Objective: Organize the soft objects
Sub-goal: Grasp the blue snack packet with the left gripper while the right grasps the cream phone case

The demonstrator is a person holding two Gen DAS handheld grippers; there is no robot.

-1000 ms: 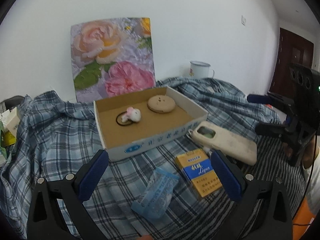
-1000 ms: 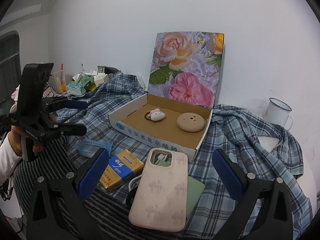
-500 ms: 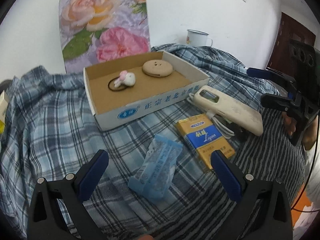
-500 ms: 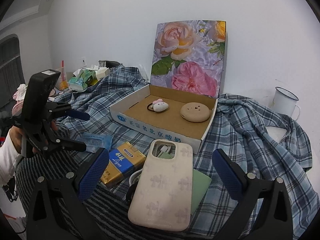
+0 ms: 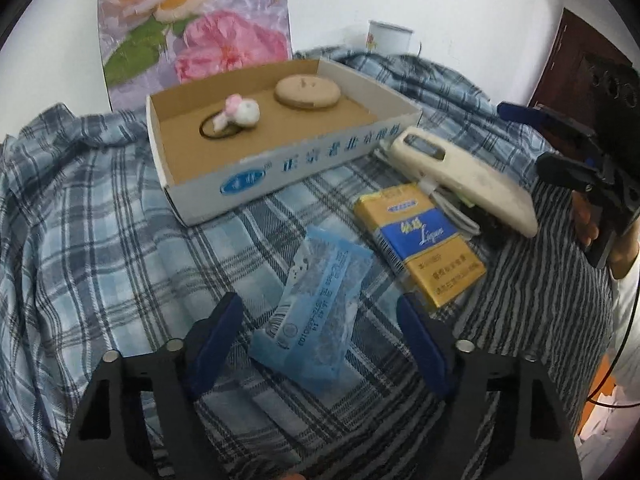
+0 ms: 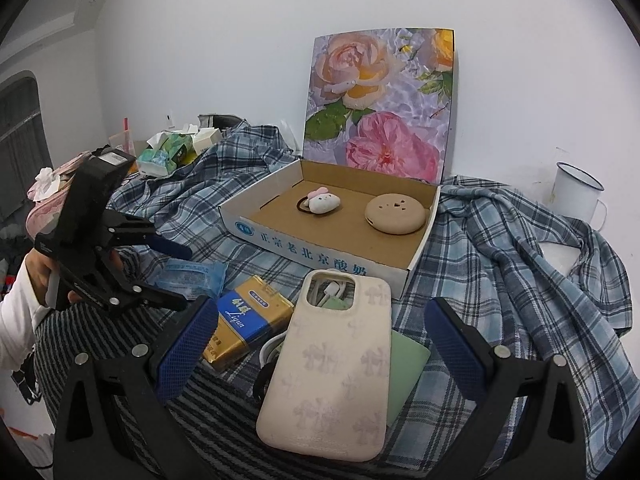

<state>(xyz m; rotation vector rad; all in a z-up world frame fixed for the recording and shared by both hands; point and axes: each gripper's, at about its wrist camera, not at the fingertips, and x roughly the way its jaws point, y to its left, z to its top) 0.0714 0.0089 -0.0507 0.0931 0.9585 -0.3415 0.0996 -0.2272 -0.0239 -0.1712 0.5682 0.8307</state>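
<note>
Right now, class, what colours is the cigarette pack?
The cigarette pack is gold-yellow with a blue band; clearest in the left wrist view.

A hair tie (image 5: 236, 114) and a puff (image 5: 307, 92) are lying in the box (image 5: 280, 164); before it, the packet (image 5: 316, 312), left of the carton (image 5: 420, 248).

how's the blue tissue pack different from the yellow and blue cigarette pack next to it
The blue tissue pack is a crinkly, see-through soft wrapper; the cigarette pack is a stiff, sharp-edged box. The tissue pack is blue all over; the cigarette pack is yellow with a blue band. The tissue pack lies between the closing jaws of the left gripper, not yet pinched; the cigarette pack lies outside them. Both lie flat on the plaid cloth, outside the cardboard box.
</note>
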